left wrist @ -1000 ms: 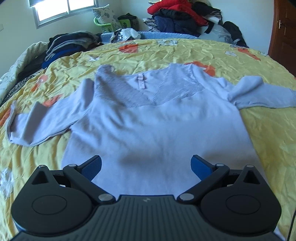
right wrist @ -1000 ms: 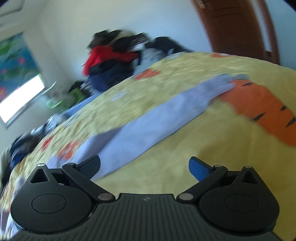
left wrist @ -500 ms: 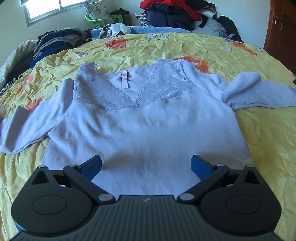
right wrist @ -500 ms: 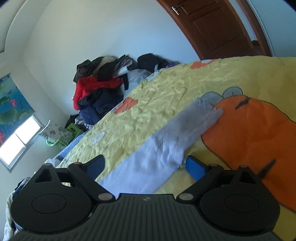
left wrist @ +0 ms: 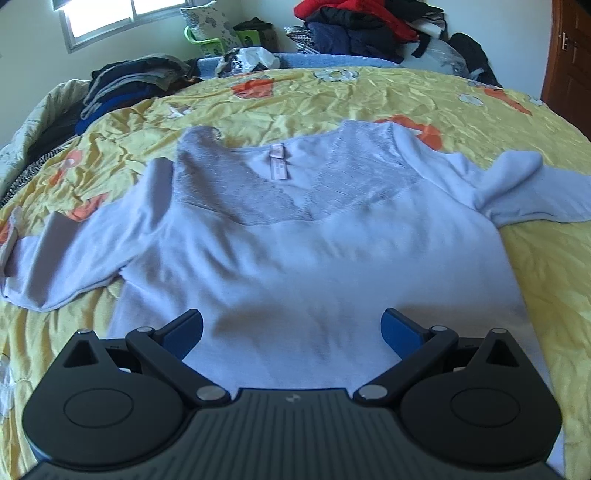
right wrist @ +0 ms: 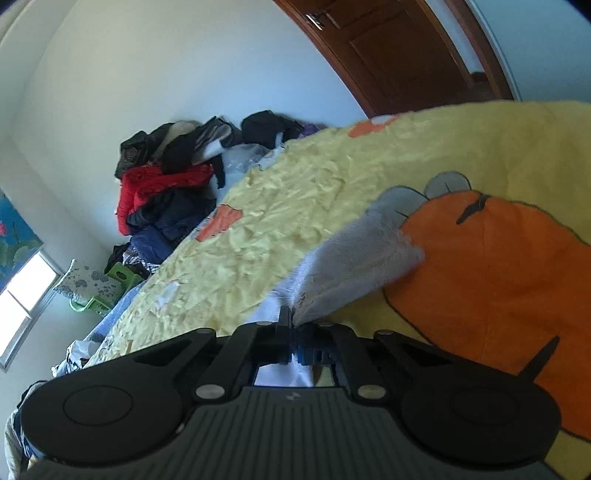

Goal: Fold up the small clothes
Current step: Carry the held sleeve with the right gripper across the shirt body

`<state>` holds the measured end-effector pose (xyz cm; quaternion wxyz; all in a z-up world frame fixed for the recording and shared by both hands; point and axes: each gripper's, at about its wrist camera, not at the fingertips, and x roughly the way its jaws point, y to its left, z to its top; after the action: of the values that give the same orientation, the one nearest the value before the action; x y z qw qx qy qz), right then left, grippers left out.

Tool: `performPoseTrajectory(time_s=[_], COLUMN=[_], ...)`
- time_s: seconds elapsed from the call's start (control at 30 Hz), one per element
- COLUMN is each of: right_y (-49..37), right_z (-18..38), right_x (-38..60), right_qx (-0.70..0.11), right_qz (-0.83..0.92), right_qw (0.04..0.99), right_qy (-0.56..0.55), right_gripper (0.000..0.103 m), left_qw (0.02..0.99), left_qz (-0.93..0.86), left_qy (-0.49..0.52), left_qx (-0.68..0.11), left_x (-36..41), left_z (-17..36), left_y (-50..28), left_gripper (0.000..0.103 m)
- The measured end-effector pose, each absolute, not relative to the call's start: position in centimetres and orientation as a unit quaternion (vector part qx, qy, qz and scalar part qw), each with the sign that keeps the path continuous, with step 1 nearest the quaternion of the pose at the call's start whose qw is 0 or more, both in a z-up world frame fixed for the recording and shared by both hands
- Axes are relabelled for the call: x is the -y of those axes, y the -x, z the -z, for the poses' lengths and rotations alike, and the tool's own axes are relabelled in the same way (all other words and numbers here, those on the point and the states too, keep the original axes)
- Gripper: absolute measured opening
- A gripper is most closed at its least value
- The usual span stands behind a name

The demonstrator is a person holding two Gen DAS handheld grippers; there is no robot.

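Lilac long-sleeved top (left wrist: pixel 314 258) lies spread flat, front up, on the bed's yellow quilt (left wrist: pixel 332 96), lace neckline away from me and both sleeves stretched outward. My right hand-held gripper (right wrist: pixel 293 325) has just closed, and its jaws now pinch the right sleeve (right wrist: pixel 354 254) near the cuff, beside a large orange patch (right wrist: pixel 498 277) on the quilt. My left hand-held gripper (left wrist: pixel 291 328) hangs over the top's lower hem, jaws wide apart, holding nothing. Heaped clothes (left wrist: pixel 362 26) sit beyond the bed.
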<state>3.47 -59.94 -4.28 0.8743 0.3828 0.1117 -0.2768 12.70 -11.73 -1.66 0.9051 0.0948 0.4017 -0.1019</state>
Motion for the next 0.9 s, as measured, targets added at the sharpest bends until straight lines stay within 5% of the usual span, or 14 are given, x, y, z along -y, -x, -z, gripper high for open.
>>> performPoseTrajectory(time_s=[0.4,0.9], right_y=[-6.1,-11.6], right_z=[-1.8,-2.9], right_x=[49.1,33.7], right_qx=[-0.115,-0.192], right_qz=[0.109,-0.057], right_qw=[0.939,0.930], right_qy=[-0.306,-0.307], right_gripper=[0.006,0.006], left_qw=[0.905,0.907], left_qz=[0.072,0.051], left_qy=[-0.090,-0.084], left_qx=[-0.409,-0.409], left_x=[9.8,7.7], left_z=[2.0,1.9], left_y=[-13.4,-13.6], left_gripper=[0.103,0.103])
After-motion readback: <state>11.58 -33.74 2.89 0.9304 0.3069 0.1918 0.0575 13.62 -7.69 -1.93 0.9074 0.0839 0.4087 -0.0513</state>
